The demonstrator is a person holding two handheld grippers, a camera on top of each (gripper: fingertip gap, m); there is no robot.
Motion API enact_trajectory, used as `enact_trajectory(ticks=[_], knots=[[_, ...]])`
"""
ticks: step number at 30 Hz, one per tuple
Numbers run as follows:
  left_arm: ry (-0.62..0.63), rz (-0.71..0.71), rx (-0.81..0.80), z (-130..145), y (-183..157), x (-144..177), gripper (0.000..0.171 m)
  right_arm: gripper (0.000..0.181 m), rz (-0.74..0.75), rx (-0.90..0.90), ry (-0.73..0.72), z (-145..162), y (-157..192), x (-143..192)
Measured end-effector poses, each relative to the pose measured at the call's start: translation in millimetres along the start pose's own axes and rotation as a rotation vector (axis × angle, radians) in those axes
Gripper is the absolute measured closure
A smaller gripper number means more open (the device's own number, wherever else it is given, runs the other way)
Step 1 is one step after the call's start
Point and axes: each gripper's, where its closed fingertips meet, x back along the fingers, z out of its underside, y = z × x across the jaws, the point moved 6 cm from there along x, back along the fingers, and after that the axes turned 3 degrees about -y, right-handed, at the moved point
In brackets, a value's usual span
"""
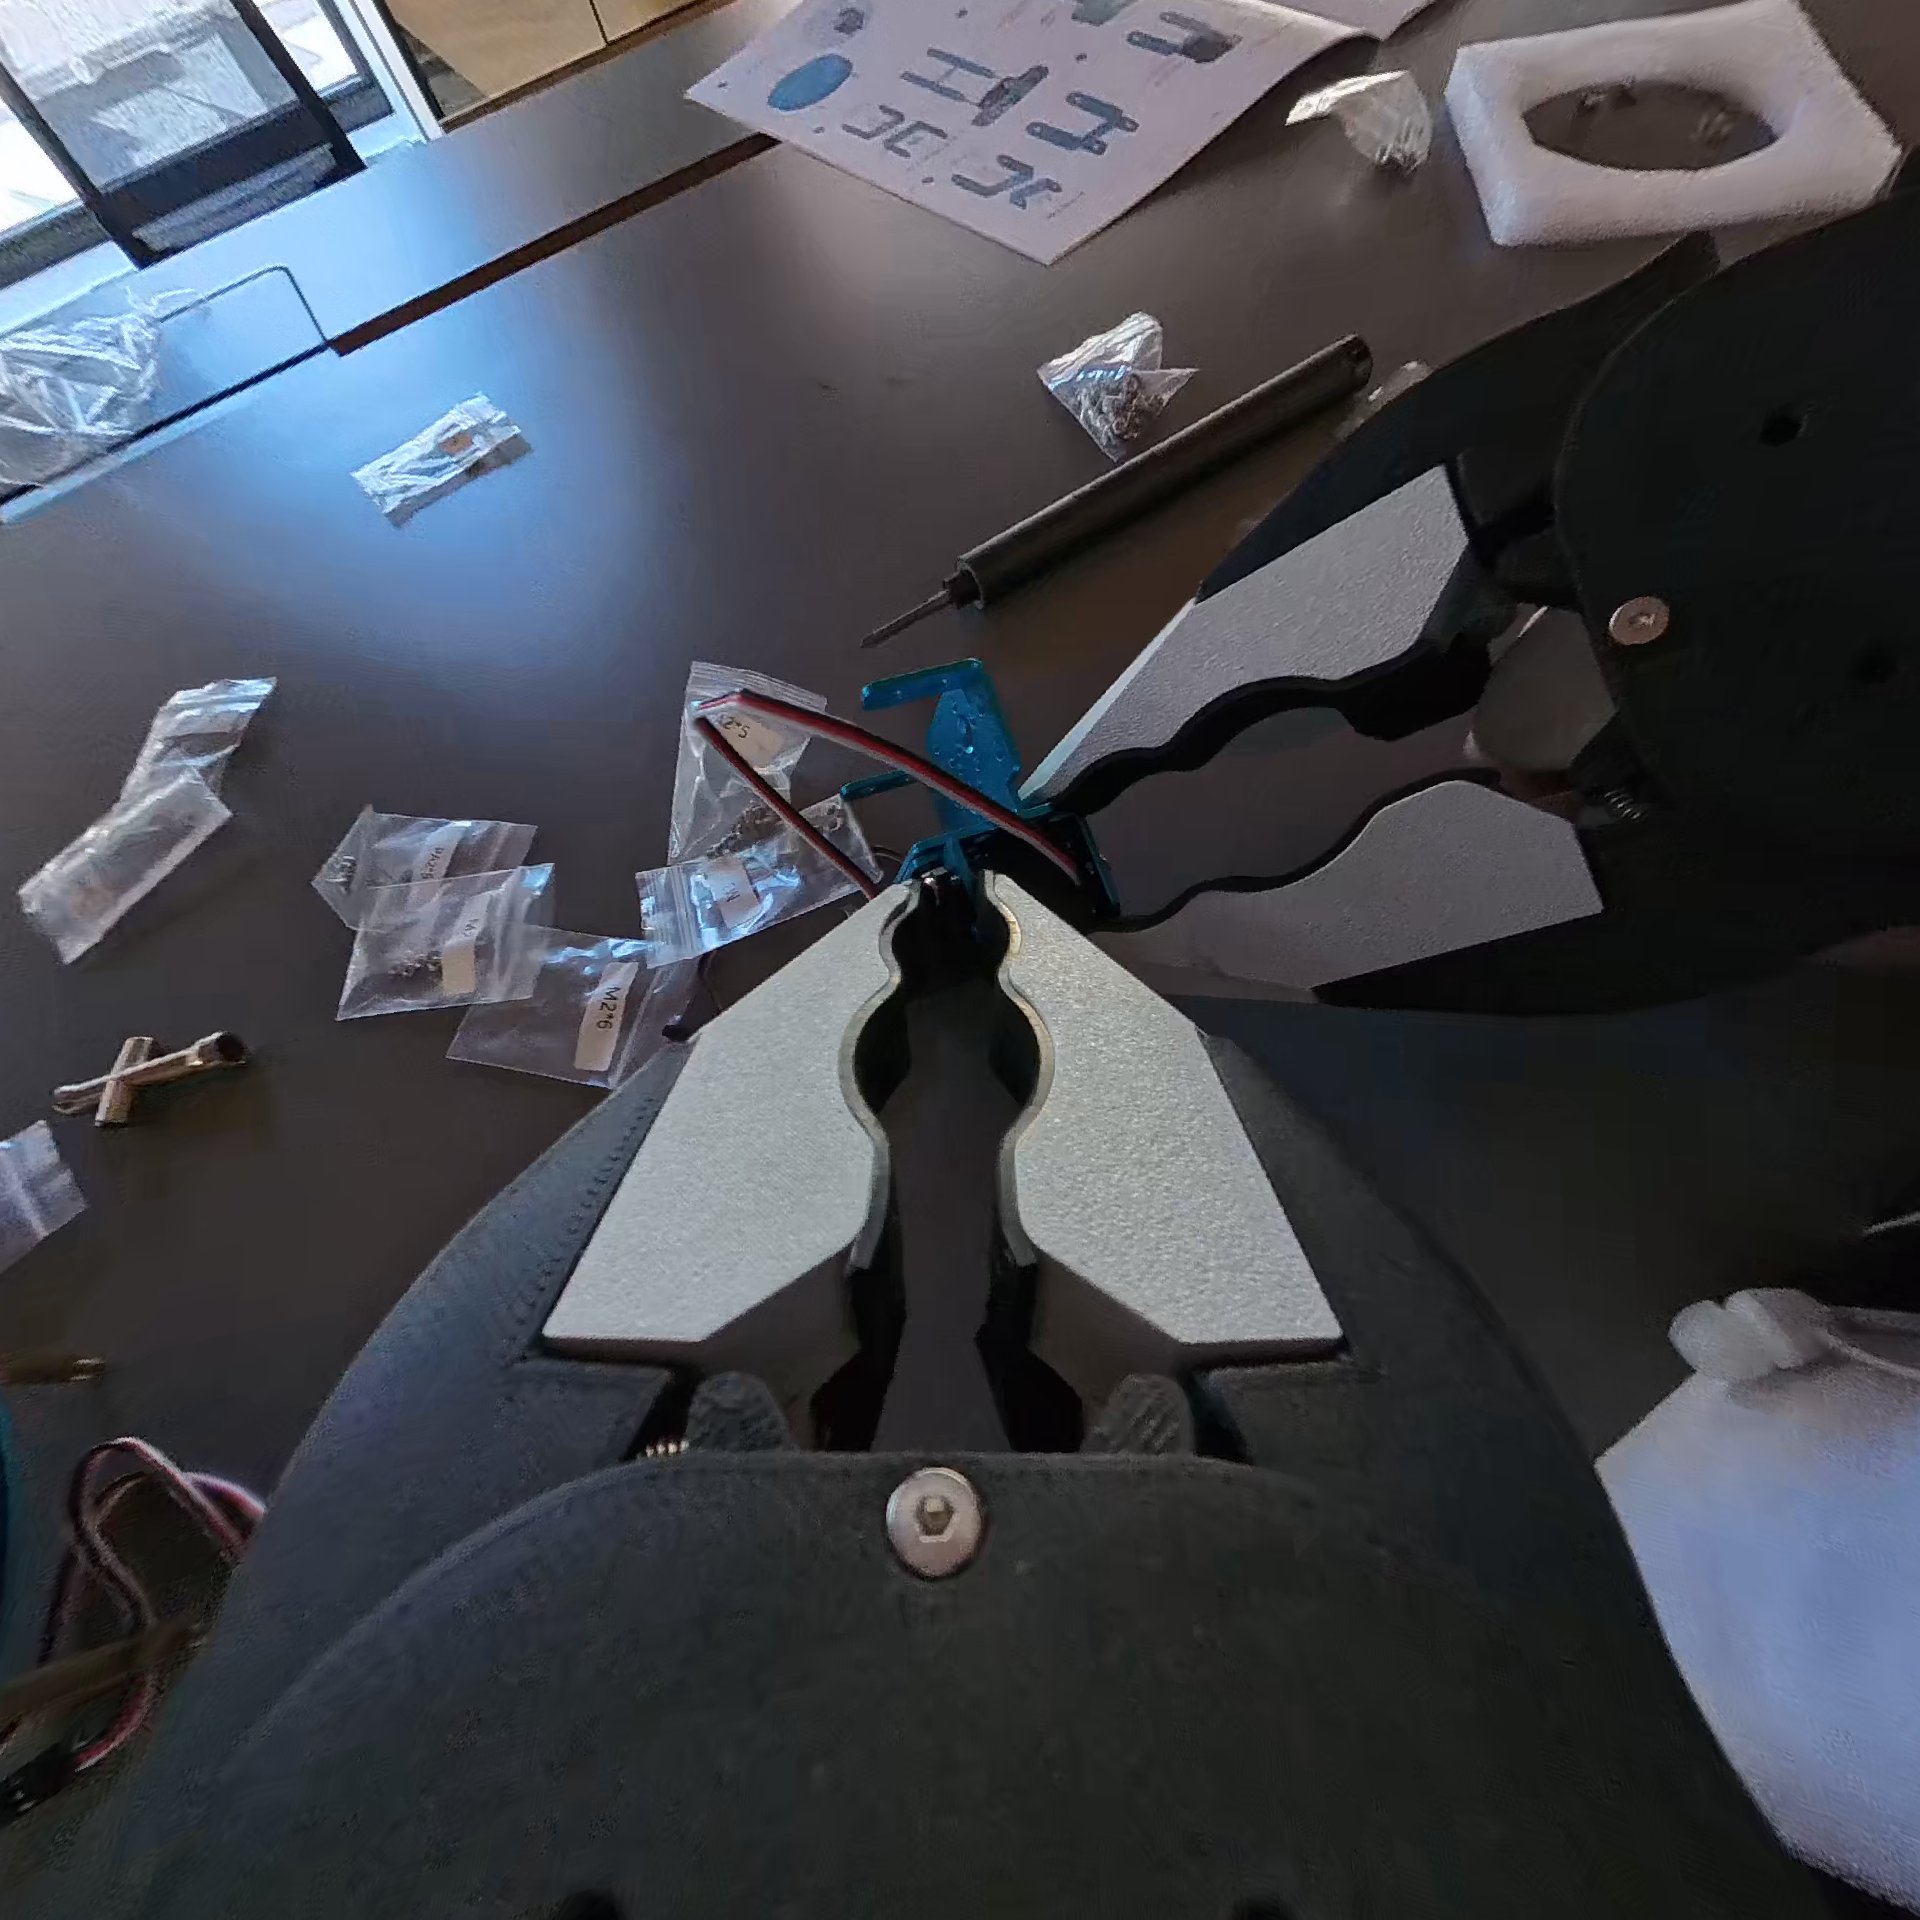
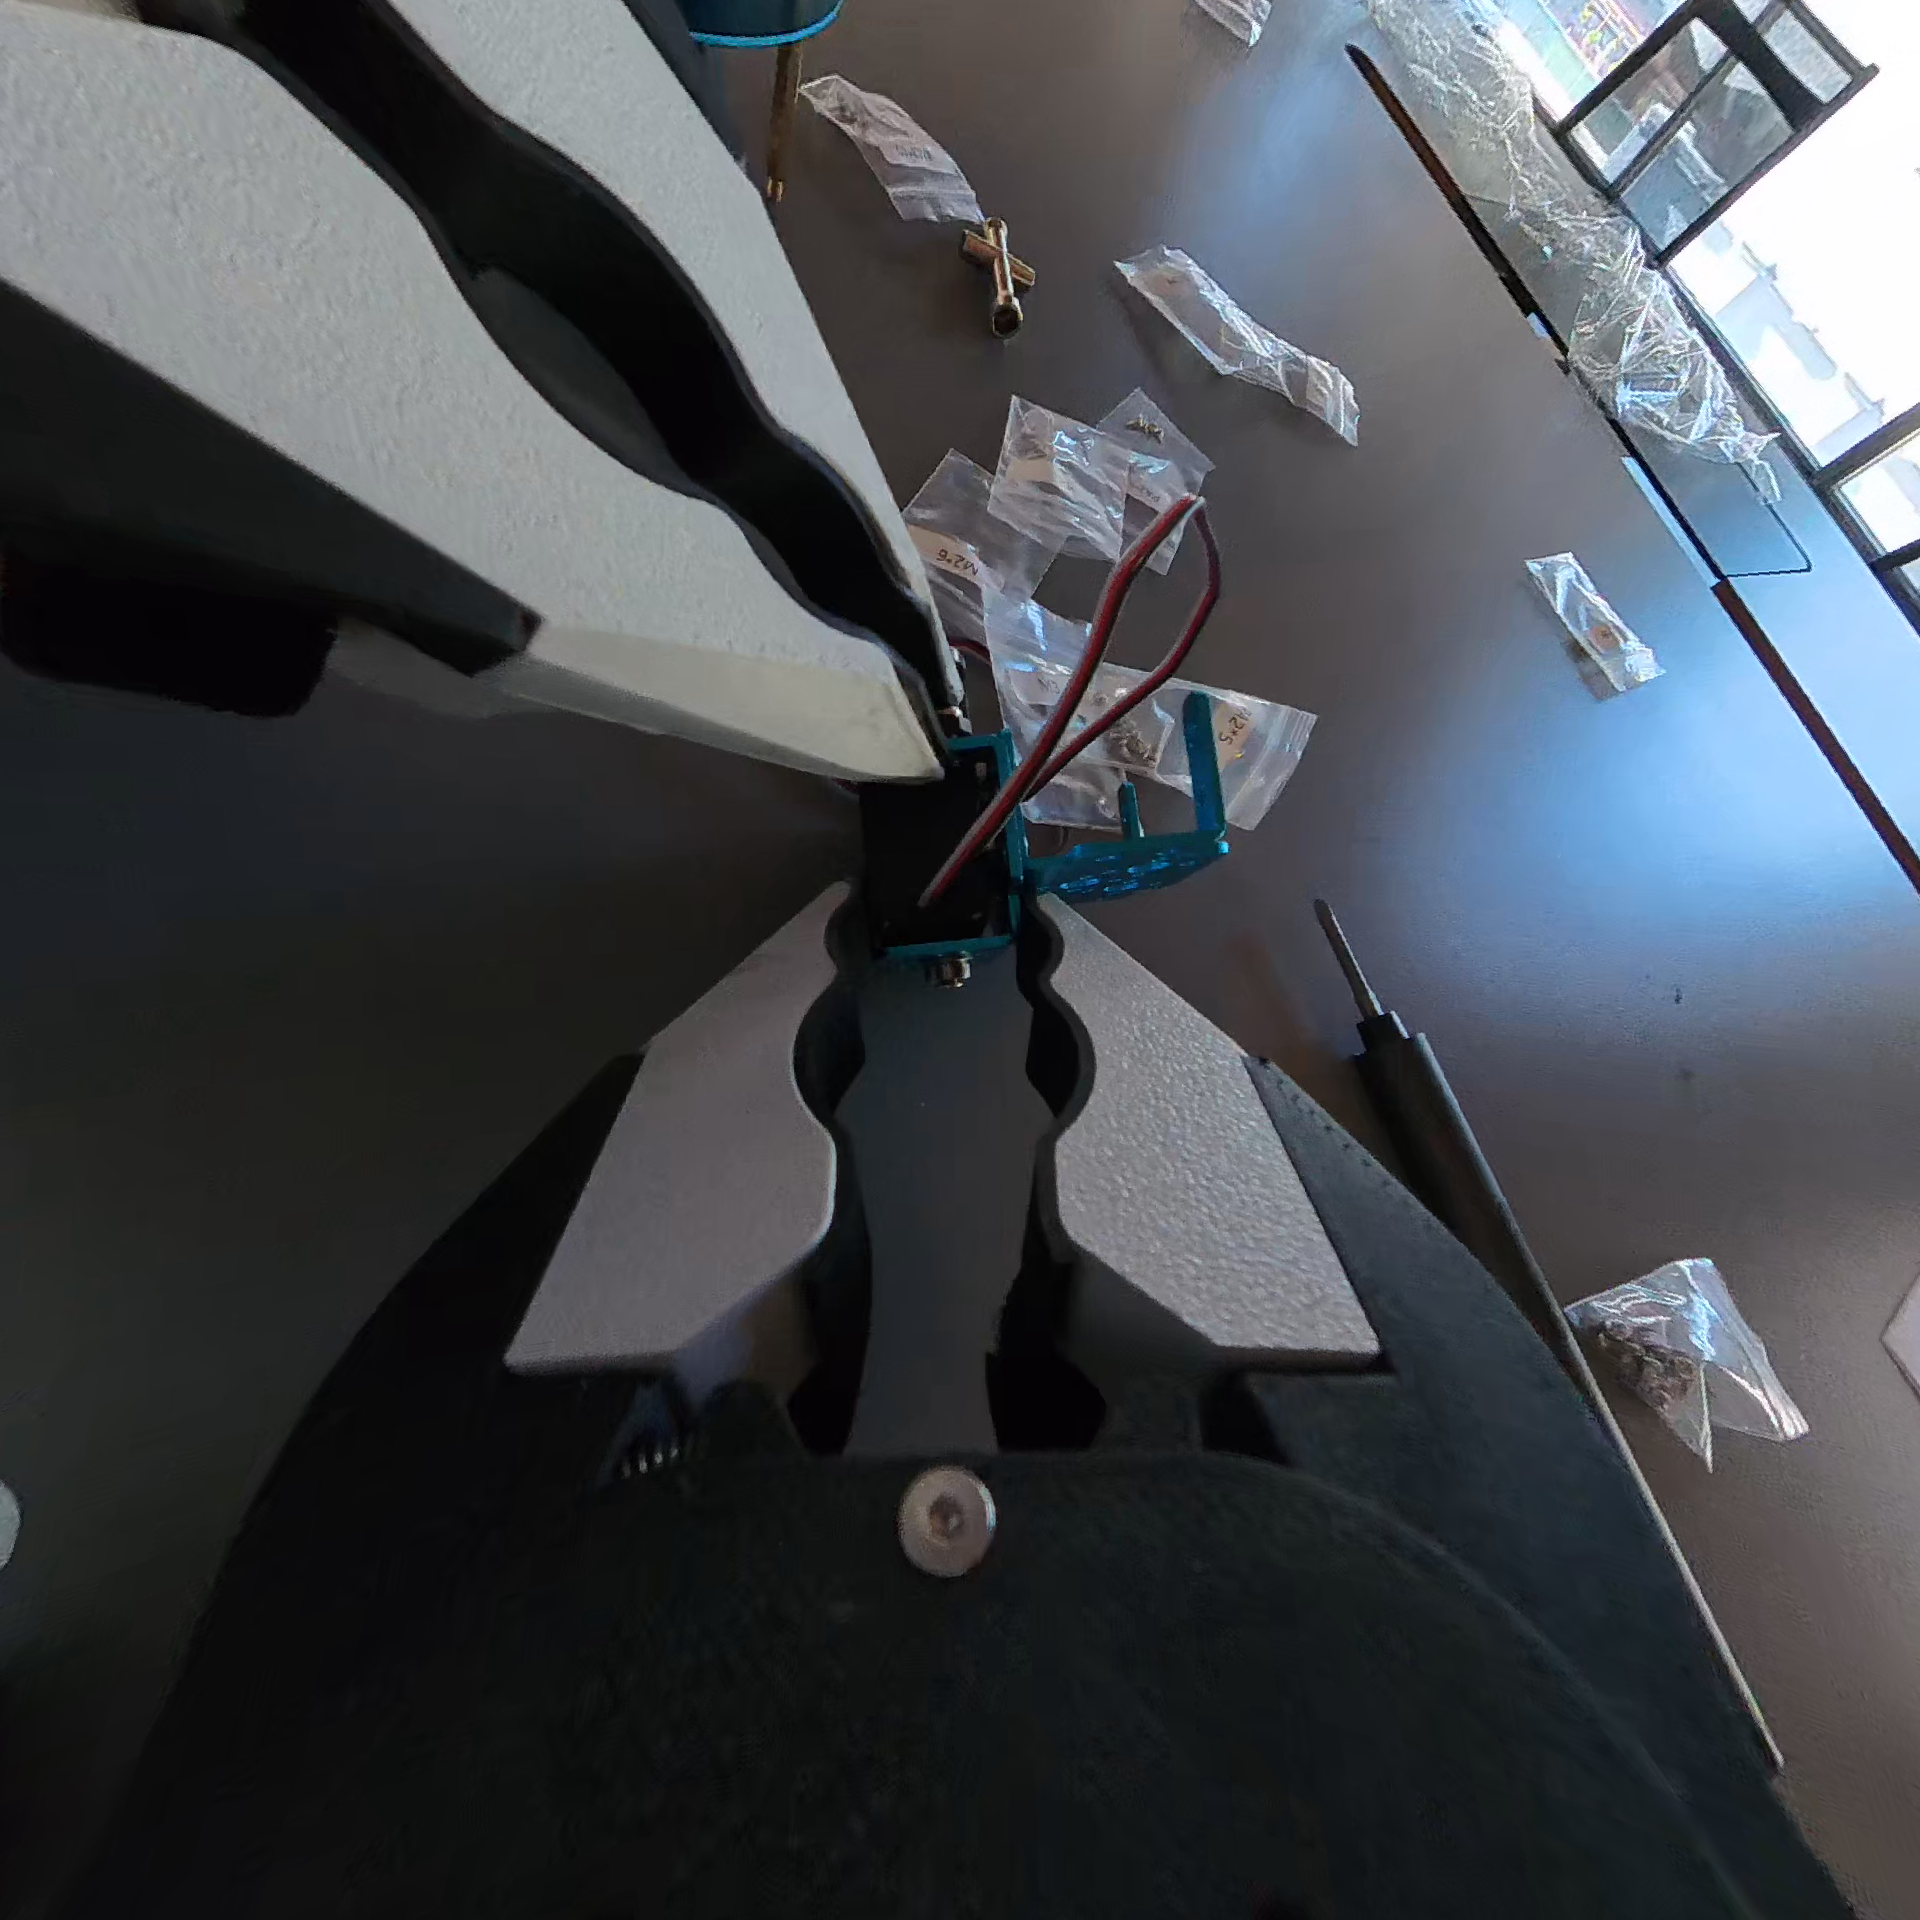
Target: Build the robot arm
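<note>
Gripping the blue bracket assembly [image 1: 961,774] from two sides above the dark table [image 1: 727,468], the left gripper [image 1: 951,888] and right gripper [image 2: 940,914] are both nearly closed on it. Small tip holds risk it twisting loose, and its red-and-white wire [image 2: 1101,665] could snag the parts bags [image 1: 488,925] just beside the assembly.

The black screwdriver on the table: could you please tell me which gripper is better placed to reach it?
Probably the right gripper: the screwdriver lies just beside its finger, while the left gripper sits farther off. Both are shut on the blue bracket assembly, so one must release first.
</note>
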Motion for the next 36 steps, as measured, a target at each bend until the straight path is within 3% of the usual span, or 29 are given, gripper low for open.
enact_trajectory(ticks=[6,13,25,28,31,36], knots=[[-0.013,0.045,0.078,1.5,3.2,1.8,0.164,0.155,-0.01,0.001,-0.011,0.1,0.3,-0.8],[0.003,-0.066,-0.043,-1.8,4.6,0.5,0.166,0.155,0.005,-0.049,-0.007,-4.3,-1.5,-5.7],[0.01,-0.047,-0.093,-0.2,8.1,1.3,0.166,0.155,-0.022,-0.103,-0.011,-5.1,1.1,-9.5],[0.001,-0.014,-0.149,-1.6,9.7,2.1,0.166,0.155,-0.086,-0.124,-0.025,-3.3,3.7,-10.0],[0.023,0.044,-0.232,-0.4,14.0,5.5,0.166,0.138,-0.224,-0.123,-0.034,0.8,11.2,-6.2],[0.02,0.21,-0.324,3.7,10.0,13.7,0.166,0.153,-0.315,-0.054,-0.145,1.7,-4.6,17.9]])
